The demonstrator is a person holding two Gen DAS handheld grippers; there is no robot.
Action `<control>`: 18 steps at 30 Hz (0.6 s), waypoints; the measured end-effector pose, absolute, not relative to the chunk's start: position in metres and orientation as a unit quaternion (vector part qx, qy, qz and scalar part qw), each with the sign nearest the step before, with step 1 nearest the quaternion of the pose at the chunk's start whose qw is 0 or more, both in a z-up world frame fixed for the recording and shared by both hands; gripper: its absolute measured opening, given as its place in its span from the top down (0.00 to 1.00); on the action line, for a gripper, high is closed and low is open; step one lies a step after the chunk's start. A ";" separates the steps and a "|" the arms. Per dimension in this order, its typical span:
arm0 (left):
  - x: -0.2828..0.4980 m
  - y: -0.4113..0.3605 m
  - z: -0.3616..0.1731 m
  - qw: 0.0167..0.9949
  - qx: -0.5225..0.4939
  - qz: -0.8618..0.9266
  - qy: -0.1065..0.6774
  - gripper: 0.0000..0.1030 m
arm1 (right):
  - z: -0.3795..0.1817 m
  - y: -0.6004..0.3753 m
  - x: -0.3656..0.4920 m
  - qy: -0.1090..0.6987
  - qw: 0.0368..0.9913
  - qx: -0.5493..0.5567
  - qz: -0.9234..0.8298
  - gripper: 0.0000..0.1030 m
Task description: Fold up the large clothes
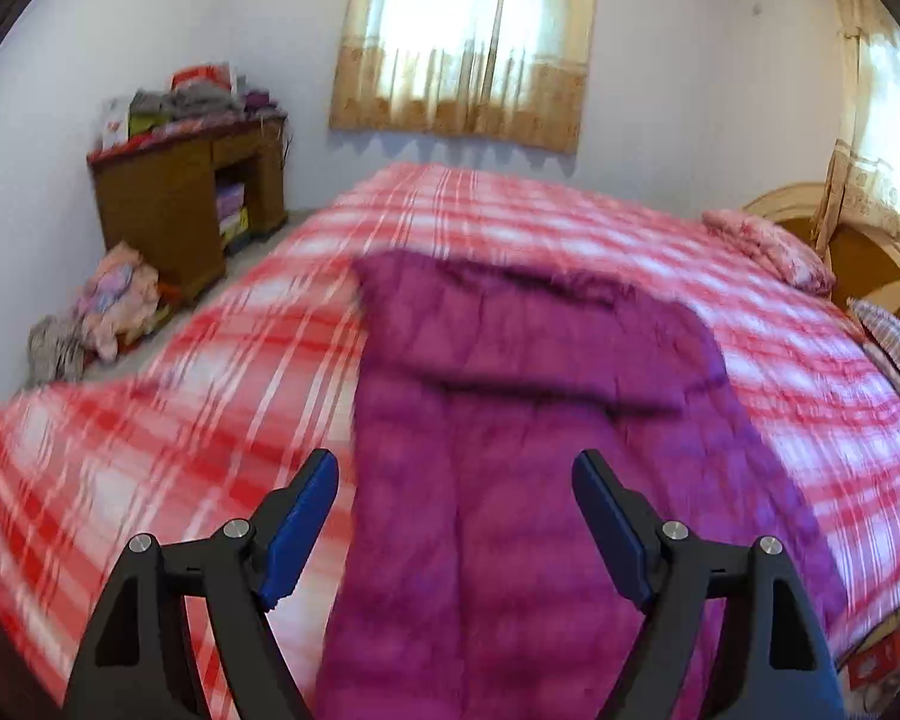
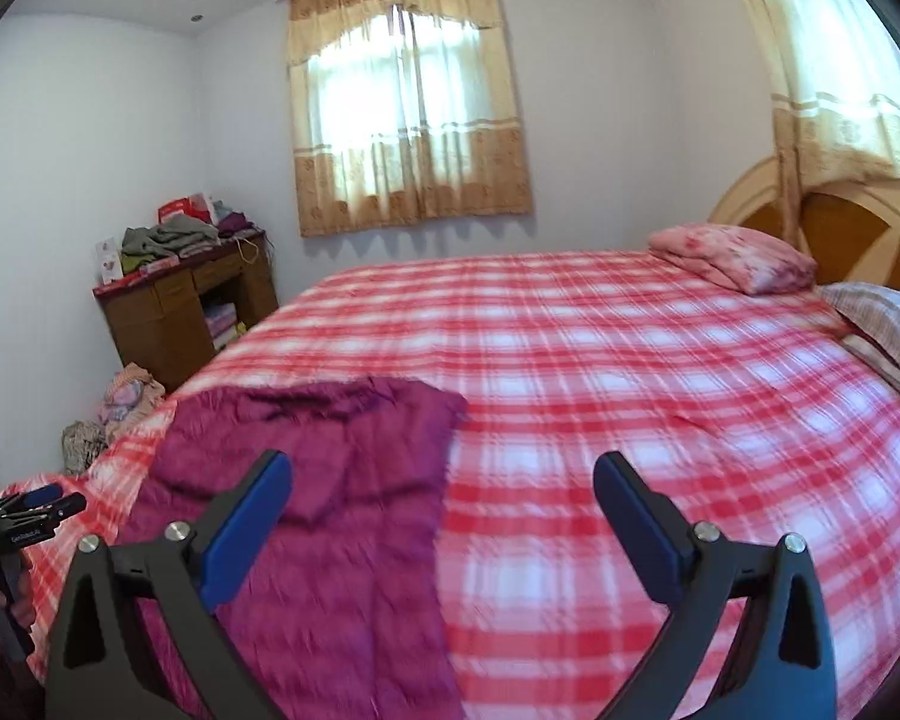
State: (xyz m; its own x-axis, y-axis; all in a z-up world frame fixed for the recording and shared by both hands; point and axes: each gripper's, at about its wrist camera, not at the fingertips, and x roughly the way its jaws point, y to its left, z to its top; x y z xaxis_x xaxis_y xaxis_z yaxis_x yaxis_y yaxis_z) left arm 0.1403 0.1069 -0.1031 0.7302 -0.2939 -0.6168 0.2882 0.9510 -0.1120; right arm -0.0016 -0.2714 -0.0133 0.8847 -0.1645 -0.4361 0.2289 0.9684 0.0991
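Observation:
A large magenta garment (image 1: 510, 420) lies partly folded on the red-and-white plaid bed (image 1: 630, 228), its far part doubled over. My left gripper (image 1: 456, 474) is open and empty, hovering above the garment's near part. In the right wrist view the garment (image 2: 330, 510) lies to the left on the bed (image 2: 630, 390). My right gripper (image 2: 444, 474) is open and empty above the garment's right edge. The left gripper (image 2: 42, 501) also shows at the far left edge of the right wrist view.
A wooden desk (image 1: 186, 204) piled with clothes stands against the left wall, with clothes heaped on the floor (image 1: 108, 306) beside it. A pink pillow (image 2: 738, 261) and a striped pillow (image 2: 888, 324) lie by the headboard (image 2: 858, 228). A curtained window (image 2: 408, 120) is on the far wall.

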 end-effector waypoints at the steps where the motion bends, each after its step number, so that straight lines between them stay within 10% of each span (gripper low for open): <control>1: 0.131 0.112 -0.108 0.929 -0.003 -0.155 0.337 0.22 | -0.010 -0.273 -0.016 0.219 0.968 0.070 -0.102 0.00; 18: 0.074 0.147 -0.180 0.897 -0.034 -0.170 0.406 0.22 | -0.161 -0.266 0.001 0.440 0.890 0.108 -0.045 0.07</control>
State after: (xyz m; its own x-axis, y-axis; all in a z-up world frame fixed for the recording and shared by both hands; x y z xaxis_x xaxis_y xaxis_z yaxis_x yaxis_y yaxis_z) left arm 0.0742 0.1472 -0.1799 0.6126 -0.3324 -0.7171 0.2773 0.9400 -0.1988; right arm 0.0007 -0.2657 -0.1612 0.6089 0.0141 -0.7932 0.1757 0.9726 0.1521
